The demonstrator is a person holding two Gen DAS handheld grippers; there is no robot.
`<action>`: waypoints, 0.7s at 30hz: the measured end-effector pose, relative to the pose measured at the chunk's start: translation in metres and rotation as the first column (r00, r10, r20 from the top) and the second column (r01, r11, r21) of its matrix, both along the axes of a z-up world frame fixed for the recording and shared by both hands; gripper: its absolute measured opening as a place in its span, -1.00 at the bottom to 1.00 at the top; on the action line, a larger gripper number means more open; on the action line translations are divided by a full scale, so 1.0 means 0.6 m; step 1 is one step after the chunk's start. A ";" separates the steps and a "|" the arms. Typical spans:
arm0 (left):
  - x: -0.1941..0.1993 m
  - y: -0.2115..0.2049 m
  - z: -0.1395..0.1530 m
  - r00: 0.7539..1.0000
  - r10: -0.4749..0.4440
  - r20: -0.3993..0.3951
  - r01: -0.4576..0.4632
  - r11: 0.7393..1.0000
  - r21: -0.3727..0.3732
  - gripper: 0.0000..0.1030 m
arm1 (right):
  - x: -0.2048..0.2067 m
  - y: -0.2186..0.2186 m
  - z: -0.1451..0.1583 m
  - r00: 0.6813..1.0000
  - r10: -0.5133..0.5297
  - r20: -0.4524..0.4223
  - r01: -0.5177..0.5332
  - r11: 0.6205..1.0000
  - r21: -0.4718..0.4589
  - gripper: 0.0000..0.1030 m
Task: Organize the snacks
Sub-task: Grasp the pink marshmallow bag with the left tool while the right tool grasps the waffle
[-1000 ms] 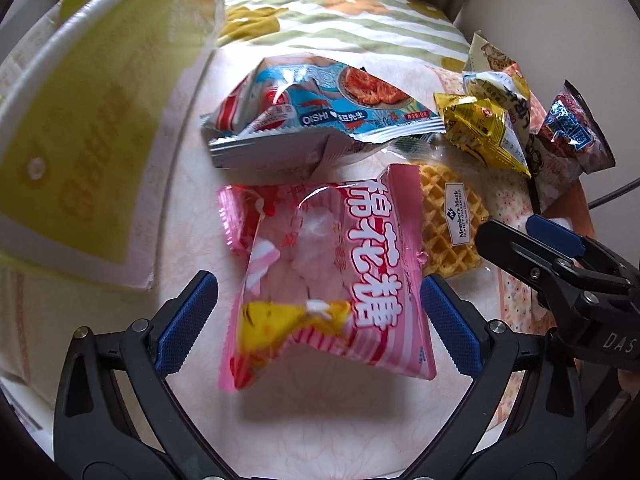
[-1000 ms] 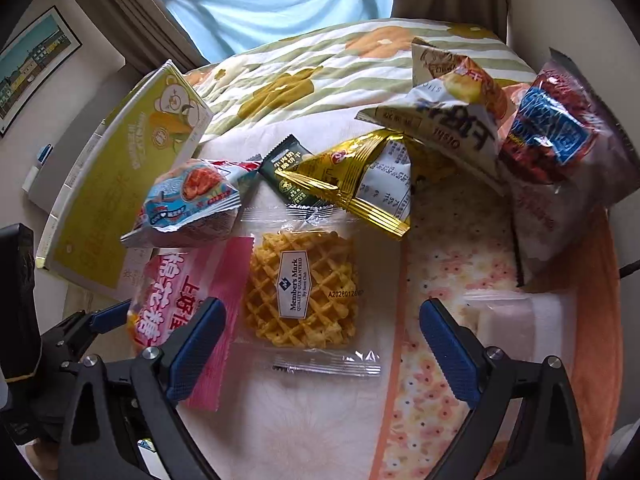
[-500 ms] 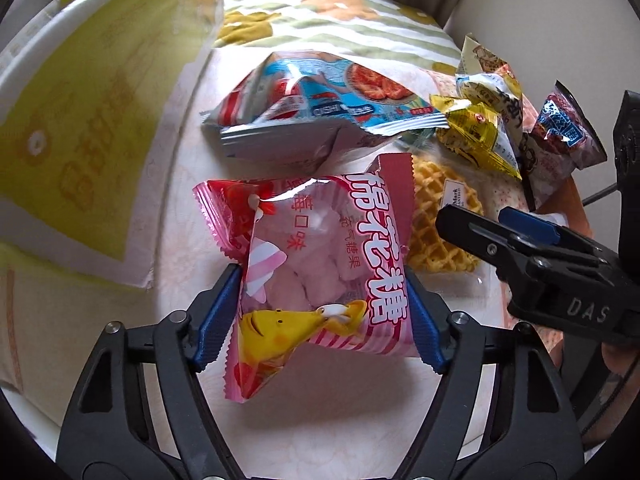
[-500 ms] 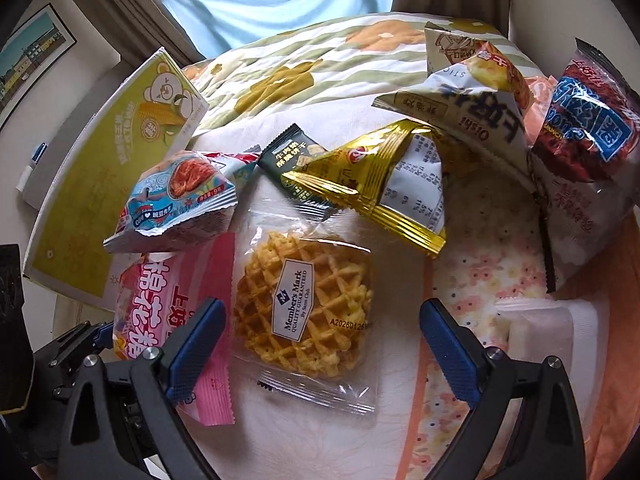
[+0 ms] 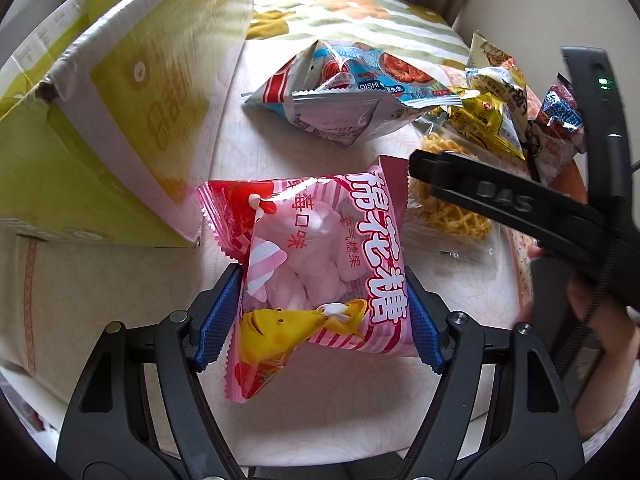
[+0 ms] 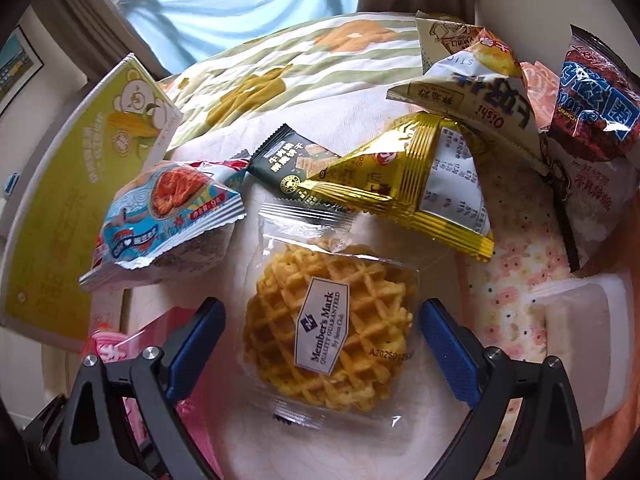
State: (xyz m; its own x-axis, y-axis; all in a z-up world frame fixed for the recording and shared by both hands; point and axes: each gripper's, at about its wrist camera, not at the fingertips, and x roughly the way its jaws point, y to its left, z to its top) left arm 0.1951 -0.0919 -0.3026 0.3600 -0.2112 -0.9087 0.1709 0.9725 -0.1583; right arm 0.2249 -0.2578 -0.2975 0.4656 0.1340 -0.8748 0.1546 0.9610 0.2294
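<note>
My left gripper (image 5: 320, 316) is shut on a pink marshmallow bag (image 5: 320, 264), its blue pads pressing both sides of the bag's near half. The bag's corner shows in the right wrist view (image 6: 120, 348). My right gripper (image 6: 320, 344) is open, its fingers on either side of a clear-wrapped waffle (image 6: 332, 332) on the table; the waffle also shows in the left wrist view (image 5: 452, 212). The right gripper's body (image 5: 520, 208) crosses the left wrist view on the right.
A yellow-green carton (image 5: 100, 128) stands open at the left, also in the right wrist view (image 6: 76, 200). A blue shrimp-chip bag (image 6: 168, 216), a dark green packet (image 6: 296, 160), a gold bag (image 6: 420, 176), a white Oishi bag (image 6: 476, 92) and a red-blue bag (image 6: 596, 112) lie behind.
My left gripper closed on the pink marshmallow bag and holds it. My right gripper moved forward over the waffle, which now lies between its open fingers.
</note>
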 end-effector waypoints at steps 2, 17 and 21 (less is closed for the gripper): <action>0.000 0.000 0.000 1.000 0.000 0.001 0.000 1.000 0.002 0.42 | 0.006 0.005 -0.002 1.000 -0.018 0.003 0.018 1.000 -0.020 0.88; 0.004 -0.002 -0.009 1.000 0.019 -0.015 -0.019 1.000 0.003 0.42 | -0.002 0.027 -0.011 0.998 0.059 -0.019 -0.061 0.973 -0.224 0.50; 0.004 -0.008 -0.010 1.000 0.026 -0.016 -0.026 1.000 0.008 0.42 | -0.019 0.016 -0.008 0.997 0.073 -0.018 -0.075 0.977 -0.202 0.46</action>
